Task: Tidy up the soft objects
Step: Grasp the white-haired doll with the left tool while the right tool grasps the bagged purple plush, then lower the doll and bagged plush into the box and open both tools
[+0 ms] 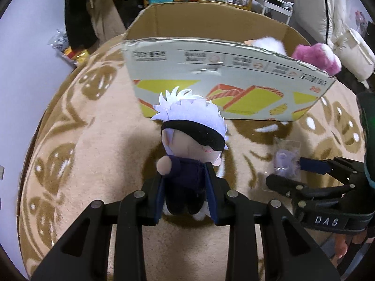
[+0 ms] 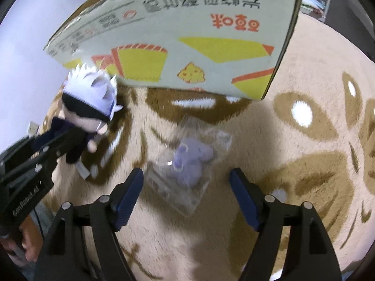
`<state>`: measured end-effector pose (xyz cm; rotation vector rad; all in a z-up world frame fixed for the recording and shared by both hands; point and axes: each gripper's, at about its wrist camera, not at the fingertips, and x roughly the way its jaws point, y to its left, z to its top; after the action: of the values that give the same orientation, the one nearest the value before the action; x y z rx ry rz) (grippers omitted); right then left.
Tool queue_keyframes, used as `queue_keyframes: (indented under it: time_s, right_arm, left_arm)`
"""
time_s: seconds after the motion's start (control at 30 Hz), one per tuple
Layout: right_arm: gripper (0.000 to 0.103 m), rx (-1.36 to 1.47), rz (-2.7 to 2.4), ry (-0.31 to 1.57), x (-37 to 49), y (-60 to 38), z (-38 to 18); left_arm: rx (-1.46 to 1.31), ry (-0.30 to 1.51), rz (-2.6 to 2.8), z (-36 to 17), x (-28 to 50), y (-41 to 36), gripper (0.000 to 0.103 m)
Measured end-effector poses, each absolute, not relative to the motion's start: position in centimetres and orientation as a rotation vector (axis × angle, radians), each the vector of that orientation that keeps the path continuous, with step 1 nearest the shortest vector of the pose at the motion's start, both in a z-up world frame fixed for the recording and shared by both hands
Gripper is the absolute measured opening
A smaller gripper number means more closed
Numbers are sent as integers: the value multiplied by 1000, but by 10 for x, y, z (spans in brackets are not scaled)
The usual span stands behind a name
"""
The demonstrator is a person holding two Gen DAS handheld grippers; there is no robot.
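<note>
Beige rug [image 2: 234, 245] lies bare before the box [image 1: 222, 89] — left tongs [image 1: 186, 185] clamp the doll [image 1: 187, 145], right tongs [image 2: 187, 195] gape.

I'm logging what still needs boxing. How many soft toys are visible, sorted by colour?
White-haired doll, in the left gripper: 1
Purple toy in a clear bag, on the blanket: 1
Pink plush, in the cardboard box: 1
White plush, in the box: 1
Total: 4

We see our left gripper [image 1: 186, 193] and right gripper [image 2: 186, 196]: black angular linkages, silver round pivot pins, ridged dark-blue pads [image 2: 127, 199]. White lettering reads "DAS" on one body, "GenRobot.AI" on the other.
</note>
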<state>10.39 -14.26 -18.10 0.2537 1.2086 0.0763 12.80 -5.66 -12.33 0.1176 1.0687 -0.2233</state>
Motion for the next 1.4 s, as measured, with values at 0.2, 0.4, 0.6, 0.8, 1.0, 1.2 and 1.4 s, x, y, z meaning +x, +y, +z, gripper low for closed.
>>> queue_keyframes:
  time_s: [0.2,0.4,0.6,0.8,1.0,1.2,1.4]
  right_arm:
    - [47,227,-9,1171,107,-150,-179]
    - [14,213,32,1090,95,-149,-163]
    - [13,202,41,1021,84,-142,-135]
    - [13,231,42,953,48,-137,-105]
    - [13,196,42,834,15,-152,-79]
    - [13,143,36,730,14,-141,-52]
    - [13,108,32,660,23,-141,-35]
  left_arm:
    - [107,1060,-202,-121,127,-54,29]
    - [76,1038,-195,-114,121,-50,29]
    - [69,980,-165,-101,108,-45,29]
    - [71,900,-148,-79,91,-41,29]
    - [63,782,-112,-50,70,-34,29]
    - [67,647,-81,-21,58,-28,29]
    - [102,571,-93,-1,61,-37,29]
